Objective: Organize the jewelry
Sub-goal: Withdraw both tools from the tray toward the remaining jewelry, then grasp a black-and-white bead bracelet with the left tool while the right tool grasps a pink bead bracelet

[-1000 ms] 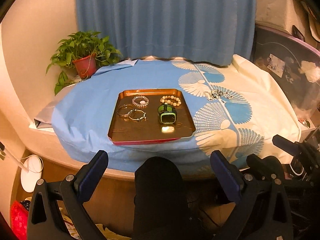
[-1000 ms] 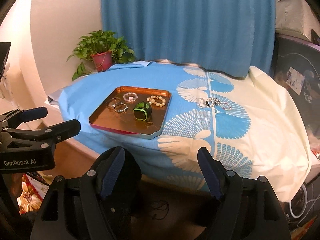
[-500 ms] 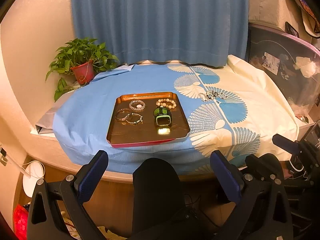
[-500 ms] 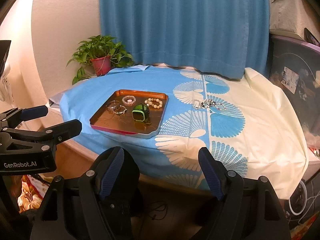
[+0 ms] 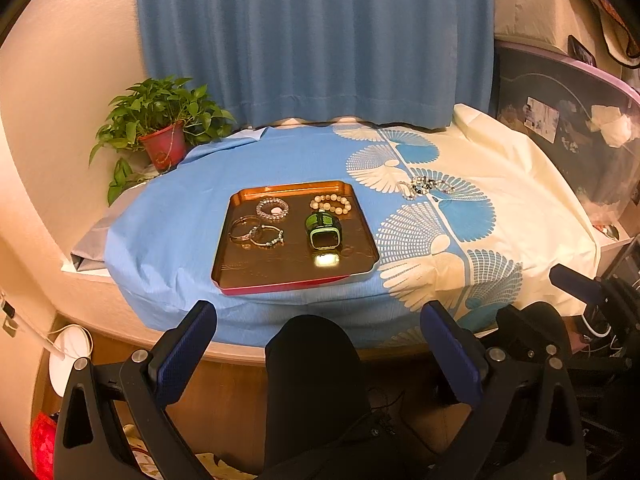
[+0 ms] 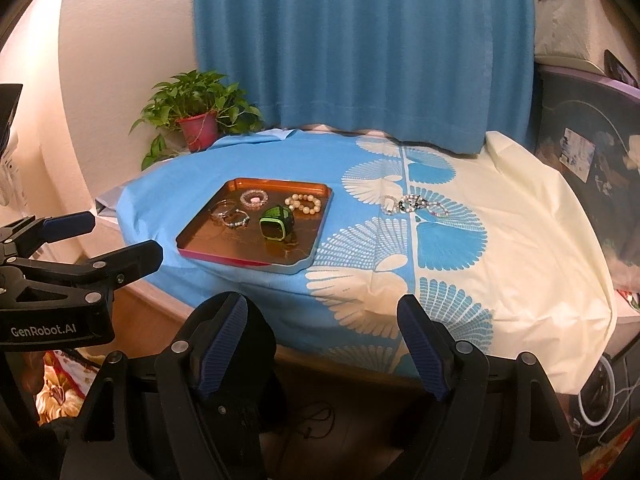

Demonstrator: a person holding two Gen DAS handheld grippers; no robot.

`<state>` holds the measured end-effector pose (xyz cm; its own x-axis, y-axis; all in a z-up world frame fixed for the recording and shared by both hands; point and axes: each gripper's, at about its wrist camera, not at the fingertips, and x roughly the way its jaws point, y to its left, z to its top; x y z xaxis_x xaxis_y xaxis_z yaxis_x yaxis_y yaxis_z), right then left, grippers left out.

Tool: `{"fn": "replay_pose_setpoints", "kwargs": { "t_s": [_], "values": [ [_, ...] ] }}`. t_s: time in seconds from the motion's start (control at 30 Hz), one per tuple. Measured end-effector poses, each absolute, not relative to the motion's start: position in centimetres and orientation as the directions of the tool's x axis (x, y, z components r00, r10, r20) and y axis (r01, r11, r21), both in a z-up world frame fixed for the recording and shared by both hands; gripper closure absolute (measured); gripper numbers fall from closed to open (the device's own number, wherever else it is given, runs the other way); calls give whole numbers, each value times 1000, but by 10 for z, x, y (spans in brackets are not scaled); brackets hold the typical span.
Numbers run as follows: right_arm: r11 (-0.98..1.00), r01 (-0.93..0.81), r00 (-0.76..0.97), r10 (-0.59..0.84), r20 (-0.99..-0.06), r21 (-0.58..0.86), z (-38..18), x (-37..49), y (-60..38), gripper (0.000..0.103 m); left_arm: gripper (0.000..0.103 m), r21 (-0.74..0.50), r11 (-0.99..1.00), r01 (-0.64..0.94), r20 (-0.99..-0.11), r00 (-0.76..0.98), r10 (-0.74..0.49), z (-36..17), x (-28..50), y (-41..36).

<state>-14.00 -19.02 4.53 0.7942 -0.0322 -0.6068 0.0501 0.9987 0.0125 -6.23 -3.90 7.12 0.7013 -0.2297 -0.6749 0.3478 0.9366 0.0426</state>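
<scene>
Left wrist view shows your left tongs (image 5: 318,344) spread wide, holding nothing, tray (image 5: 280,270) of bracelets straight ahead; your right tongs (image 6: 322,330) also gape empty, loose beads (image 6: 412,204) ahead.

Tray (image 5: 280,276) on the desk (image 5: 168,232), holding four bracelets and a watch (image 5: 323,232). Loose bracelets (image 5: 424,187) on the cloth, right of the tray. Potted plant (image 5: 160,136) behind, far left.

bare cloth (image 6: 500,248) right of tray (image 6: 224,258)
</scene>
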Motion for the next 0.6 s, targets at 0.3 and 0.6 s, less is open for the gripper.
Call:
{"fn": "replay_pose_setpoints", "kwargs": {
  "t_s": [0.3, 0.6],
  "values": [
    [997, 73, 774, -41, -632, 25, 36, -129, -200, 25, 2, 48, 931, 361, -703, 675, -225, 60, -44, -48],
    [990, 136, 738, -74, -671, 41, 16, -108, -232, 25, 2, 41, 921, 387, -736, 635, -234, 49, -10, -72]
  ]
}}
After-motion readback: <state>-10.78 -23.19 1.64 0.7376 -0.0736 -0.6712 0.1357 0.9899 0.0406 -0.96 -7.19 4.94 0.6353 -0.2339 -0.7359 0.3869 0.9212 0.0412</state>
